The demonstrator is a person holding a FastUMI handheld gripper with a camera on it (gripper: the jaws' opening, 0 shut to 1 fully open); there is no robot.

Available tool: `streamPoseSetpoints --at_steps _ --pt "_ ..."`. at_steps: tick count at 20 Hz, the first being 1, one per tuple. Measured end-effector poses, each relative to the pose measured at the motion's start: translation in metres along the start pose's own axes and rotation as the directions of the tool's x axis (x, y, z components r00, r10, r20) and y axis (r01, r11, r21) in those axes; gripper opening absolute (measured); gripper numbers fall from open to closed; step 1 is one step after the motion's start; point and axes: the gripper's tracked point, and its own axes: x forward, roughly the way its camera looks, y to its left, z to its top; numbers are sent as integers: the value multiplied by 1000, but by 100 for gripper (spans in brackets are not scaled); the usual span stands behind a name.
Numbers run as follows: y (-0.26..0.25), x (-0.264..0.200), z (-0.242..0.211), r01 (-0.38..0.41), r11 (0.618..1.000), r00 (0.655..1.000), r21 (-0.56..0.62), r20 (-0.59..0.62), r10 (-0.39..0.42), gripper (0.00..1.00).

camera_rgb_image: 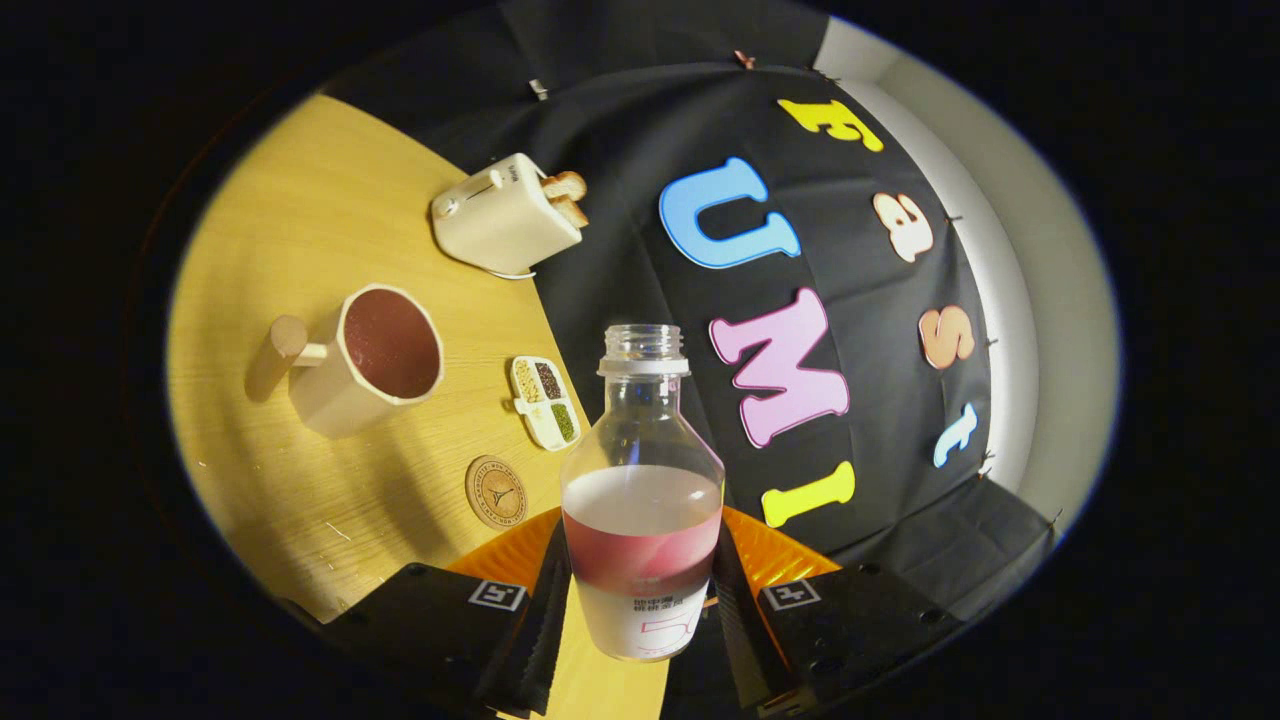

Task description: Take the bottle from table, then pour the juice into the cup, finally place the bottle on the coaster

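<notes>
My gripper [640, 590] is shut on a clear, uncapped bottle [642, 480], both fingers pressing its lower sides. Pink juice fills roughly the lower half of the bottle, which is lifted off the table, and the whole view is rolled so the table tilts away to the left. A cream cup [365, 365] with a wooden knob handle stands on the wooden table [300, 230] beyond and left of the fingers; its inside looks dark reddish. A round wooden coaster [496, 491] lies on the table just left of the bottle, nearer to me than the cup.
A cream toaster [505, 215] with bread slices in it stands at the table's far side by the black cloth wall. A small white divided dish [545, 402] with seeds or spices lies between the cup and the bottle.
</notes>
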Motion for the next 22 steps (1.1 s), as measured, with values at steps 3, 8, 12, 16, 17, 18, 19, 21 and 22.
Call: streamPoseSetpoints --at_steps 3,8,12,16,17,18,19,21,22 --pt "13 7 2 -15 997 1000 -80 -13 14 70" --pt "28 19 2 -26 974 999 -226 -28 20 70" --pt "41 24 3 -43 949 999 -312 -27 36 70" --pt "46 23 5 -53 921 999 -387 -23 48 70" --pt "48 22 5 -56 915 998 -399 -25 50 70" --pt "51 23 3 -62 912 998 -406 -30 55 70" --pt "53 23 2 -65 908 998 -415 -34 56 70" --pt "51 26 2 -66 897 998 -436 -38 55 70" --pt "51 28 2 -66 892 998 -448 -38 54 70"
